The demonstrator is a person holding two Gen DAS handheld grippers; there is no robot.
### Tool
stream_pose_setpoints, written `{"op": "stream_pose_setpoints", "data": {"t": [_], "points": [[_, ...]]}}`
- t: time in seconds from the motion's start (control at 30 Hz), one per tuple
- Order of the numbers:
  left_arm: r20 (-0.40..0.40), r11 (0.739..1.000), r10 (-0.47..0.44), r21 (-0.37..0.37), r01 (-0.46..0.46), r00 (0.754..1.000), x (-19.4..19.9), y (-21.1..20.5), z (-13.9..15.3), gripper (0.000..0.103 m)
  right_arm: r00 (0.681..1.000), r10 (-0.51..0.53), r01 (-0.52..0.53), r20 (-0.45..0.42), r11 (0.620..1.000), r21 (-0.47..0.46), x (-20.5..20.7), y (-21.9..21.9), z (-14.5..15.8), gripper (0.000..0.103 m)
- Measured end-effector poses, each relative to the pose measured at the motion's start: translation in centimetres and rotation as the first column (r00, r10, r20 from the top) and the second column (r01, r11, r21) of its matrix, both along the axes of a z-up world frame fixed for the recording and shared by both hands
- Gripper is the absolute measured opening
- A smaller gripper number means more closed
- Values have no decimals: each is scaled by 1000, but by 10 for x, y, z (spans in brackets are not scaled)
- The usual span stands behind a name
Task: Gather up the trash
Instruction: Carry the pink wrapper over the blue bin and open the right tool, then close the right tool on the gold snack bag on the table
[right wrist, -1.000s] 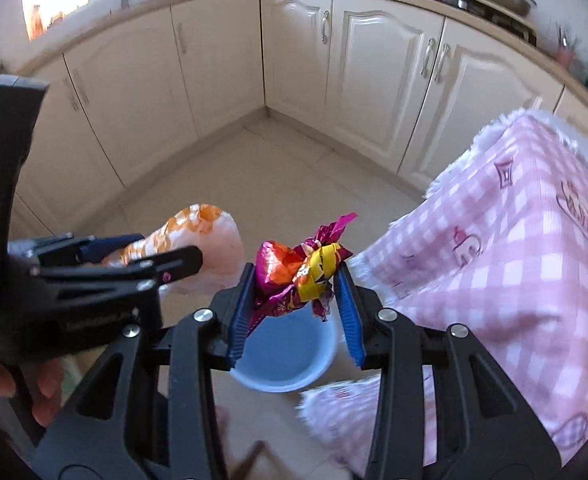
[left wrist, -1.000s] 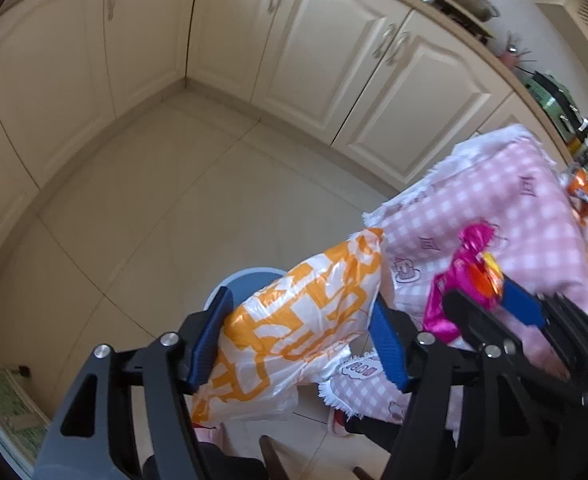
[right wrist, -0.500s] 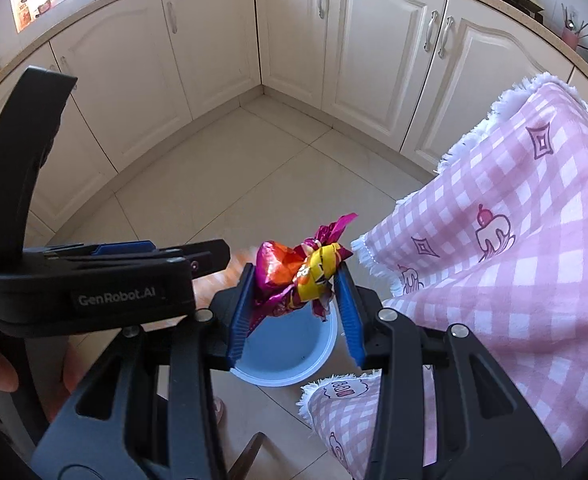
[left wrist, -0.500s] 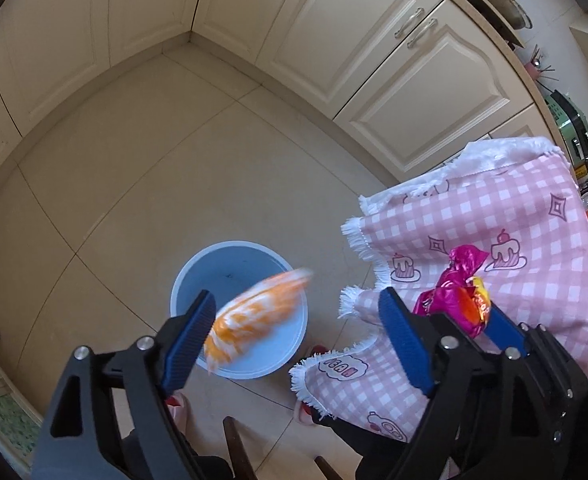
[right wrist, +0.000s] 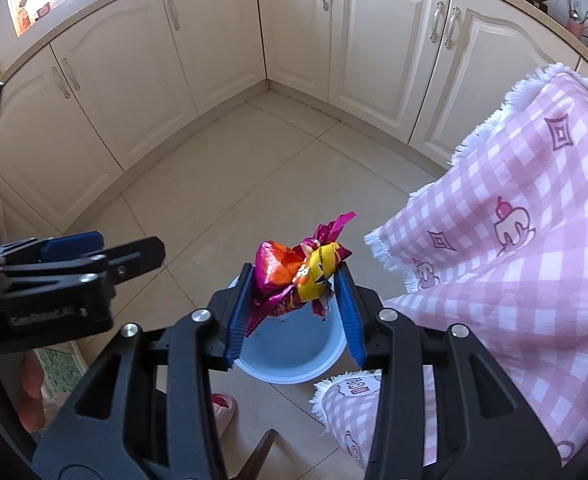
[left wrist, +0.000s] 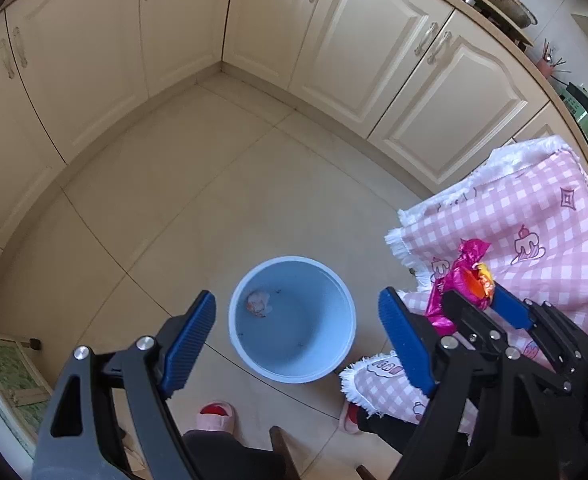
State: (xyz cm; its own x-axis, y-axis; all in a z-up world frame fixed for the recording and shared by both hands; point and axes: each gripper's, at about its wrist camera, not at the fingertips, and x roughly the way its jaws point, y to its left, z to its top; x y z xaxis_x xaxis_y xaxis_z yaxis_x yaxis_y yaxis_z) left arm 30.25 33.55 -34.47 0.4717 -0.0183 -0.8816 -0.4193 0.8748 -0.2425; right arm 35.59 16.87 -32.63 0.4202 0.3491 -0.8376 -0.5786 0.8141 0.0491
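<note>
1. Left wrist view, lower half of frame: left gripper (left wrist: 296, 334), jaws wide apart, nothing between them. They have just been opening. It hangs directly over the bucket.
2. Left wrist view, lower centre: blue bucket (left wrist: 292, 318) on the tiled floor (left wrist: 198, 200). One small crumpled bag (left wrist: 257, 303), white with orange, lies inside at the upper left of the bucket floor. Judged: this piece is already collected.
3. Left wrist view, right edge: right gripper (left wrist: 479, 294) clamped on a pink and orange wrapper (left wrist: 464, 278), seen against the pink checked tablecloth (left wrist: 534, 216), to the right of the bucket. Further orange items at the far right edge, on the table; too cut off to identify.
4. Left wrist view, bottom edge: a person's slippers (left wrist: 214, 414) on the floor just below the bucket.
5. Right wrist view, centre: right gripper (right wrist: 294, 292), jaws pressed on both sides of the wrapper (right wrist: 298, 270). The wad stands up above the pads. The bucket (right wrist: 290, 344) shows below and behind it.
6. Right wrist view, left side: left gripper (right wrist: 106, 252) in profile with a hand (right wrist: 30, 392) beneath.
7. Status, judged: one piece in the bucket, one held over it and not yet dropped. Remaining: part the right jaws above the bucket, then check the table for more.
</note>
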Motion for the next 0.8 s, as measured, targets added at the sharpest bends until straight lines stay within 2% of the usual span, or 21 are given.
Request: {"op": "stream_pose_setpoints", "data": {"t": [0.13, 0.2, 0.3, 0.5, 0.63, 0.8], "points": [[20, 1000, 15, 5, -15, 1000, -7, 6, 11, 81, 1000, -7, 7, 5, 1000, 27, -1, 3, 6, 44], [30, 1000, 18, 2, -18, 999, -11, 8, 17, 81, 1000, -12, 11, 16, 999, 32, -3, 2, 10, 57], [46, 1000, 23, -12, -22, 999, -18, 9, 25, 81, 999, -19, 17, 33, 999, 39, -6, 0, 18, 64], [93, 1000, 7, -3, -7, 996, -31, 2, 51, 81, 997, -30, 26, 75, 998, 55, -17, -9, 45, 64], [138, 1000, -26, 20, 24, 990, -42, -9, 77, 81, 989, -49, 39, 140, 997, 72, -31, -25, 75, 64], [240, 996, -83, 41, 76, 967, -56, -35, 121, 81, 963, -99, 73, 252, 991, 111, -54, -67, 127, 66]]}}
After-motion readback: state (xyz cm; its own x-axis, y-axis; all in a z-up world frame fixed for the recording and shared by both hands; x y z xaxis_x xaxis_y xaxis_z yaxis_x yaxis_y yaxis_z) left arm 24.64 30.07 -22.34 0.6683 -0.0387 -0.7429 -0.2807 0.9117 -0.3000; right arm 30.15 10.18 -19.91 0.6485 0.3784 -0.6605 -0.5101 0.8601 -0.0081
